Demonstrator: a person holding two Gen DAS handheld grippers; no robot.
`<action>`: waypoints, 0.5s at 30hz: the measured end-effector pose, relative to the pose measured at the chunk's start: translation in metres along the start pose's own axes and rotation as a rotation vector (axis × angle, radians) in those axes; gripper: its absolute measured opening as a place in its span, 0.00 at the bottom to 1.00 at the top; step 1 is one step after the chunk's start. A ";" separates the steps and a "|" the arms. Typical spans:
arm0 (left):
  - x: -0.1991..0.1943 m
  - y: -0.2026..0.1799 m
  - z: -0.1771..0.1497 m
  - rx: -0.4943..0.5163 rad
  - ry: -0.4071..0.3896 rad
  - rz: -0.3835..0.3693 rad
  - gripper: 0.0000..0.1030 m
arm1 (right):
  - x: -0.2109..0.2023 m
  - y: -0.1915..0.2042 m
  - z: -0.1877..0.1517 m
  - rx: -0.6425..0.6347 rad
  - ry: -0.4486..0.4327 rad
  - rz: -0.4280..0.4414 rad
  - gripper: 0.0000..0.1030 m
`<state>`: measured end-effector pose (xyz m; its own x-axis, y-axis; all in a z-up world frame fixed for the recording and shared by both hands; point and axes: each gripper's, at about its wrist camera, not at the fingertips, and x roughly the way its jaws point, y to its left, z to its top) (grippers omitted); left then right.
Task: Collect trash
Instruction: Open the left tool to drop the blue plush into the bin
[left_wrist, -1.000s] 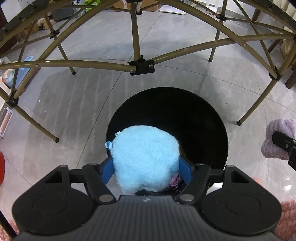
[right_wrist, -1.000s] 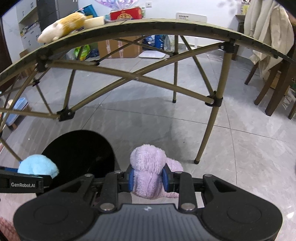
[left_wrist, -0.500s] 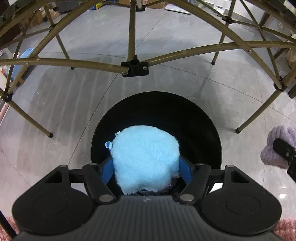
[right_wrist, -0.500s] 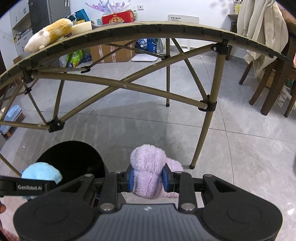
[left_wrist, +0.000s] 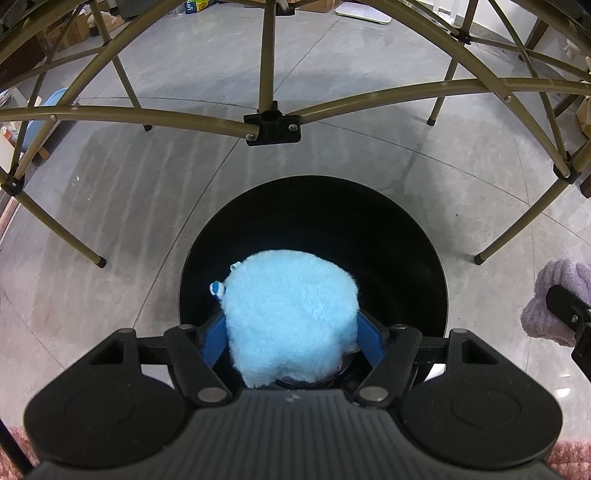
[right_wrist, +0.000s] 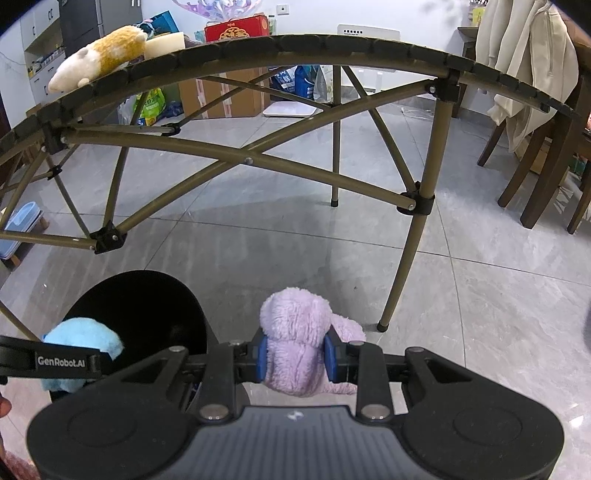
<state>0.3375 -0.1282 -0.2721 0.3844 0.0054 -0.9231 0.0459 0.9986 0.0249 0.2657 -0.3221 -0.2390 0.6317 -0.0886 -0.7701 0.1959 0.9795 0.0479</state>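
Note:
My left gripper (left_wrist: 291, 336) is shut on a fluffy light-blue plush toy (left_wrist: 291, 314) and holds it over the near part of the round black bin (left_wrist: 369, 221) on the floor. My right gripper (right_wrist: 295, 354) is shut on a fluffy purple plush toy (right_wrist: 295, 332) and holds it above the floor, just right of the bin (right_wrist: 147, 306). The purple toy also shows at the right edge of the left wrist view (left_wrist: 554, 295), and the blue toy at the lower left of the right wrist view (right_wrist: 81, 339).
A folding table's olive metal frame (left_wrist: 271, 125) crosses just beyond the bin, with a leg (right_wrist: 402, 266) close to the purple toy. A yellow-and-white plush (right_wrist: 99, 55) lies on the tabletop. Wooden chairs (right_wrist: 535, 177) stand at the right. A pink rug edge (left_wrist: 569, 458) is nearby.
The left gripper has moved forward with the blue toy, so more of the bin's opening lies under it. The right gripper has drifted slightly, still holding the purple toy.

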 end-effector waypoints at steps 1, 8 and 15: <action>0.000 -0.001 0.000 0.001 0.002 -0.002 0.72 | 0.000 0.000 0.000 0.000 0.001 0.000 0.27; 0.001 0.002 0.000 -0.014 0.018 -0.006 0.98 | 0.001 -0.001 -0.001 0.003 0.007 0.000 0.27; 0.002 0.004 0.000 -0.031 0.033 0.012 1.00 | 0.002 -0.001 -0.002 0.000 0.008 0.002 0.27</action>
<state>0.3387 -0.1241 -0.2737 0.3544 0.0181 -0.9349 0.0125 0.9996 0.0241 0.2656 -0.3226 -0.2415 0.6261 -0.0857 -0.7750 0.1952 0.9795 0.0494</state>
